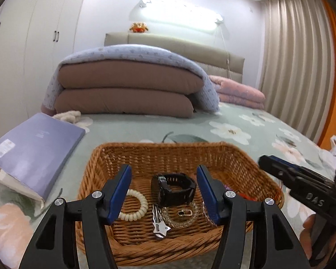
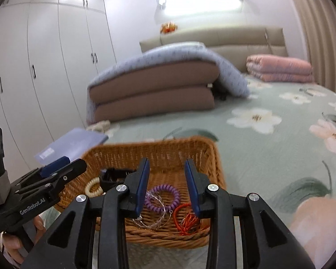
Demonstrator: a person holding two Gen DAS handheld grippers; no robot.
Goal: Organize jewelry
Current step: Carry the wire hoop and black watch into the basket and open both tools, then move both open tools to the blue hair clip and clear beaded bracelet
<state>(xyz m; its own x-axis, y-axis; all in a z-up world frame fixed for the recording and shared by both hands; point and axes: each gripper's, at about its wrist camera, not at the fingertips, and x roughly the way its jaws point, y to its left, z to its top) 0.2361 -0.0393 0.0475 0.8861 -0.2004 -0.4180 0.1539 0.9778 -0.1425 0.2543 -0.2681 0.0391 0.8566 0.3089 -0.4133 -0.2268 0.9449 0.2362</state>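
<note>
A wicker basket [image 1: 168, 244] sits on the flowered bedspread. In it lie a black watch [image 1: 174, 188], a cream spiral hair tie [image 1: 136, 208], a key with a star tag [image 1: 160, 226] and a clear bead bracelet [image 1: 181, 222]. My left gripper [image 1: 163, 167] hovers open over the basket's near side, with nothing between its blue pads. The right wrist view shows the basket [image 2: 145, 235] holding a purple spiral tie [image 2: 162, 197], a red cord knot [image 2: 186, 220] and a clear bracelet [image 2: 154, 220]. My right gripper [image 2: 167, 161] is open above them and holds nothing. Each gripper also shows in the other's view: the right gripper [image 1: 266, 160], the left gripper [image 2: 65, 163].
A flat lavender box [image 1: 35, 150] lies left of the basket. Behind it stands a stack of folded brown and blue quilts [image 1: 127, 89], with a pink quilt [image 1: 239, 92] to the right. White wardrobes [image 2: 44, 67] line the left; curtains [image 1: 295, 56] hang right.
</note>
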